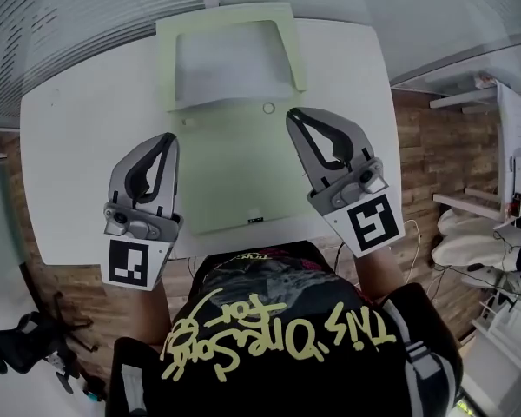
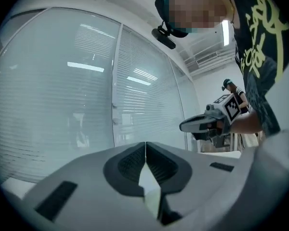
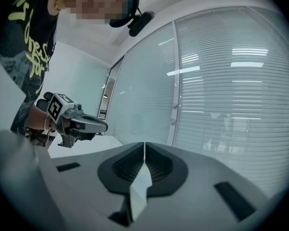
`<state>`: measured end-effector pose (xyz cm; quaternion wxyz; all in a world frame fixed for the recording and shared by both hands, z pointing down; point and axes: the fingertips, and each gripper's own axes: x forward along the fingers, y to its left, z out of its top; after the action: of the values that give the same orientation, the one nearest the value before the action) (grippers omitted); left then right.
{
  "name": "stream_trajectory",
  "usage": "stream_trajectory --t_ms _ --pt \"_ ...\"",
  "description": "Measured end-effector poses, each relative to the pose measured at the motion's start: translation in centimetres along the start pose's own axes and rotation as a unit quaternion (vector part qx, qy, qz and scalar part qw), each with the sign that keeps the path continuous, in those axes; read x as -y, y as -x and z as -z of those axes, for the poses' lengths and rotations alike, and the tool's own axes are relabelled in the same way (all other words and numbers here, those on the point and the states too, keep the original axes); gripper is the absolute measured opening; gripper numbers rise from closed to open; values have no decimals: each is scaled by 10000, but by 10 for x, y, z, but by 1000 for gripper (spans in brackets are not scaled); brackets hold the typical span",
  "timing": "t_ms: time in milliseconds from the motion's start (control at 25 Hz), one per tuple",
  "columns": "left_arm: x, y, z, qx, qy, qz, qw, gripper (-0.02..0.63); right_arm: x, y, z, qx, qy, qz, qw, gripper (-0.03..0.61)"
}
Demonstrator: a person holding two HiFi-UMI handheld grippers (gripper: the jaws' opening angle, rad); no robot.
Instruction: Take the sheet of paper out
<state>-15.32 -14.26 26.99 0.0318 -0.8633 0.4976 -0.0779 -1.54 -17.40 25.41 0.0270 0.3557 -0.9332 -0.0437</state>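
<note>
White table [image 1: 69, 163], green folder [image 1: 234, 172], wood floor [image 1: 427, 172]

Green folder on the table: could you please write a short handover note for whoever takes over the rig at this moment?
Left gripper: shut, empty, by the folder's left edge.
Right gripper: shut, empty, by its right edge.
Folder: pale green, flat on the white table.
Sheet of paper: white, at the folder's far end, apparently not yet out.
Done: nothing visible.
Left: open a gripper, grip the sheet, draw it out.
</note>
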Motion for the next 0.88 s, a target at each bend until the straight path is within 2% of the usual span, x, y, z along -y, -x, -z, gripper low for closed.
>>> stream_trajectory --t_ms 240,440,520,560,600,640,880 --pt "-2 -3 6 -190 -94 -68 9998 6 -4 -6 8 -162 63 -82 9998 11" --pt "9 -12 14 -430 -184 102 9989 8 2 -7 11 -167 4 -58 9998 13" --pt "13 -16 17 -493 -244 153 9984 19 3 -9 13 -178 4 -78 9998 60" --pt "15 -17 19 -540 -296 171 9980 56 4 -9 15 -184 0 -92 9998 104" --pt "16 -19 21 -595 -361 189 9974 98 4 -10 16 -189 -3 -105 9998 109" --pt "17 -20 23 -654 -442 204 9967 110 5 -11 17 -198 -1 -122 9997 109" --pt "21 -27 32 -948 -1198 401 9874 144 1 -19 31 -425 118 -301 9986 120"
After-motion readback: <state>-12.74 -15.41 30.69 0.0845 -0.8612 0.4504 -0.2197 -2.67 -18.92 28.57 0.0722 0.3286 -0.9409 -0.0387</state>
